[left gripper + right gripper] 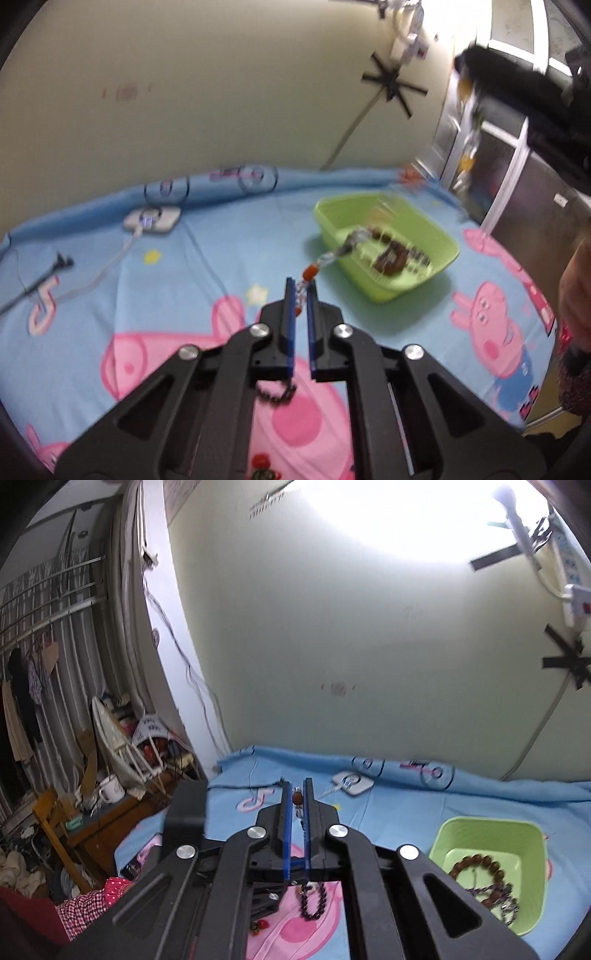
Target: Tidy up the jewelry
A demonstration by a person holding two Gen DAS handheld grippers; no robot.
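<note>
Jaws of both grippers pinch one bead strand point(317, 266) between them

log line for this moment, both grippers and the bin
left gripper: shut on beaded strand | right gripper: shut on same strand | green bin: holds bracelets | dark bracelet: on sheet

Pale green wall point(369, 646) behind bed with blue cartoon-pig sheet point(184, 280). Black tape cross point(393, 83) on wall. Grey curtains point(74, 627), cluttered wooden furniture point(88, 819) beside bed. Strong overhead glare.
</note>
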